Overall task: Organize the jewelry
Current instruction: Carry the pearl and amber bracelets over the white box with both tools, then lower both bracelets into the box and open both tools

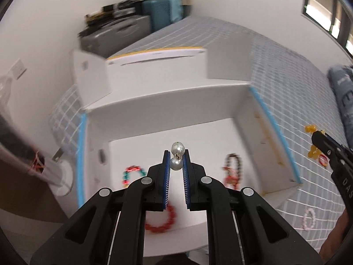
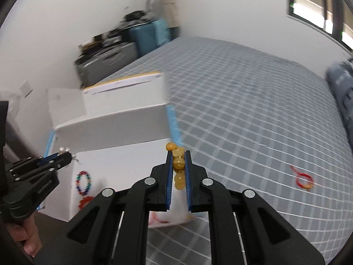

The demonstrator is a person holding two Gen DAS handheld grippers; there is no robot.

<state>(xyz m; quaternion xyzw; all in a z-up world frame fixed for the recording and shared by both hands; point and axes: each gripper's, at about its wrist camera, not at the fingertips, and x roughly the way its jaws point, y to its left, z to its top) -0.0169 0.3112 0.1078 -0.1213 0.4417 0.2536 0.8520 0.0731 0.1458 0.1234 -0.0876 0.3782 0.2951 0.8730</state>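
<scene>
My left gripper point(image 1: 177, 158) is shut on a pearl earring point(image 1: 177, 157) of two white pearls and holds it above the open white box point(image 1: 167, 119). In the box lie a multicoloured bead bracelet point(image 1: 132, 174), a red bead bracelet point(image 1: 162, 219) and a dark bead bracelet point(image 1: 232, 170). My right gripper point(image 2: 179, 158) is shut on a yellow bead bracelet point(image 2: 178, 163), held over the box's right edge point(image 2: 174, 119). The right gripper also shows in the left wrist view point(image 1: 320, 139), and the left gripper in the right wrist view point(image 2: 66, 154).
A red string bracelet point(image 2: 304, 180) and a pink bracelet point(image 1: 308, 218) lie on the grey checked bedcover point(image 2: 253, 110). A second white box point(image 1: 158, 59) stands behind the open one. Suitcases point(image 1: 123, 31) are stacked against the far wall. A blue pillow point(image 1: 342, 88) lies at right.
</scene>
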